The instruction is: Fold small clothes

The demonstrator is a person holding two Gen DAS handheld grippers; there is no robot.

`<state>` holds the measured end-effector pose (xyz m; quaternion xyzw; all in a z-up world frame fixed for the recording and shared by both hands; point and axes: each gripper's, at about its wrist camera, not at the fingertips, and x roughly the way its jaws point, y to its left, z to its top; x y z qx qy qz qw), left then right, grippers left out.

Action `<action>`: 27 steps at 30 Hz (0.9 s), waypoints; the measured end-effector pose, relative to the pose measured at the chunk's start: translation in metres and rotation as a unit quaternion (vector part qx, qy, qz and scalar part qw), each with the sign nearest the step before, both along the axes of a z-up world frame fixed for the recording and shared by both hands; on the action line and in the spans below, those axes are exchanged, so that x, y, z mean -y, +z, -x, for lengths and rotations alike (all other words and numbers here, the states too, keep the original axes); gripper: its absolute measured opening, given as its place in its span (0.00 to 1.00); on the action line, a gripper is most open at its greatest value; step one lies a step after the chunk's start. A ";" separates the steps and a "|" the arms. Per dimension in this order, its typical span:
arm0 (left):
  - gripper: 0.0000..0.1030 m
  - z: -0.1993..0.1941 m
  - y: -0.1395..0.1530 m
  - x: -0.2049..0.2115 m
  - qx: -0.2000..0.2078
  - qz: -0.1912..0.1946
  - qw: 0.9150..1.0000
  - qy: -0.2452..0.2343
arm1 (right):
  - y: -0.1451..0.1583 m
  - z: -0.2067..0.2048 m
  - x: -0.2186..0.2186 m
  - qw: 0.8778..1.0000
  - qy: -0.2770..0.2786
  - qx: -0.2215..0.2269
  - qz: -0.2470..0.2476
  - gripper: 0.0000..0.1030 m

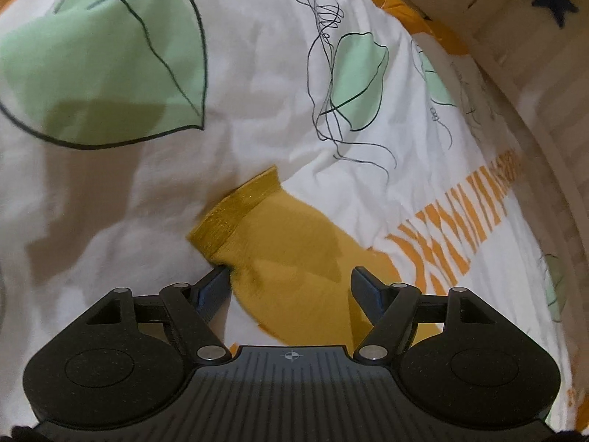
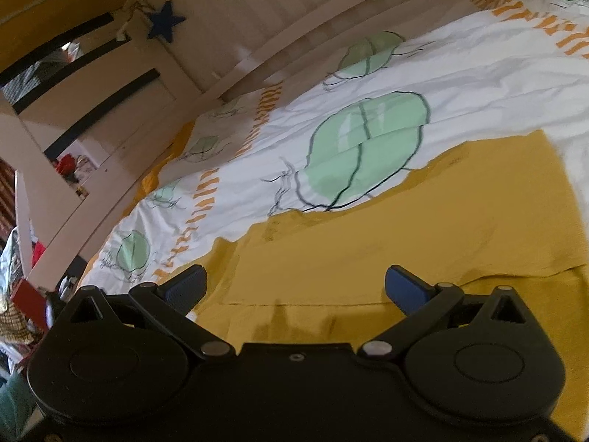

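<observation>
A mustard-yellow garment lies on a white bedcover printed with green leaves. In the left wrist view its sleeve (image 1: 279,254), ending in a ribbed cuff (image 1: 235,213), runs between the fingers of my left gripper (image 1: 291,280). The jaws stand wide apart, and the pads do not press the cloth. In the right wrist view the garment's body (image 2: 423,228) lies flat with a folded edge across the front. My right gripper (image 2: 294,287) hovers just over it, open, with nothing pinched.
A pale wooden bed rail (image 2: 257,55) with a blue star (image 2: 165,22) hanging on it borders the bedcover (image 1: 257,73). Beyond the rail at the left, cluttered items (image 2: 22,294) show. The bedcover is wrinkled.
</observation>
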<state>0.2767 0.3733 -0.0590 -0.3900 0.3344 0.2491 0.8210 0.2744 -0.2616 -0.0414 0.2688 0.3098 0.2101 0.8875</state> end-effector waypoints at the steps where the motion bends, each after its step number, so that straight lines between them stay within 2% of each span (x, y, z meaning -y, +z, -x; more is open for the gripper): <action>1: 0.69 -0.003 -0.001 0.000 0.002 -0.001 1.000 -0.002 | 0.000 0.001 -0.004 1.000 0.007 0.004 0.001 1.00; 7: 0.68 -0.012 -0.005 -0.002 0.016 -0.003 1.000 -0.013 | 0.000 0.008 -0.023 0.999 0.038 0.020 0.025 1.00; 8: 0.65 -0.011 -0.005 -0.002 0.022 0.000 1.000 -0.009 | -0.001 0.009 -0.025 0.999 0.042 0.020 0.026 1.00; 9: 0.60 -0.008 -0.005 -0.003 0.029 0.004 1.000 0.000 | -0.001 0.010 -0.027 0.998 0.045 0.019 0.027 1.00; 11: 0.19 -0.006 -0.006 -0.005 0.035 0.016 0.999 0.012 | -0.002 0.010 -0.028 0.998 0.047 0.017 0.026 1.00; 13: 0.08 -0.003 -0.007 -0.006 0.032 0.024 0.999 0.020 | -0.002 0.011 -0.028 0.998 0.047 0.015 0.025 1.00; 16: 0.07 0.002 0.002 -0.003 0.050 0.021 0.998 0.028 | -0.002 0.010 -0.026 0.999 0.042 0.015 0.024 1.00; 19: 0.07 0.001 0.021 0.009 0.074 0.005 0.997 0.014 | -0.001 0.010 -0.024 0.999 0.038 0.016 0.026 1.00; 23: 0.07 -0.003 0.052 0.045 0.113 -0.016 0.993 -0.031 | 0.001 0.009 -0.022 0.999 0.036 0.018 0.034 1.00; 27: 0.07 -0.010 0.082 0.102 0.146 -0.045 0.983 -0.100 | 0.002 0.006 -0.019 0.999 0.033 0.014 0.037 1.00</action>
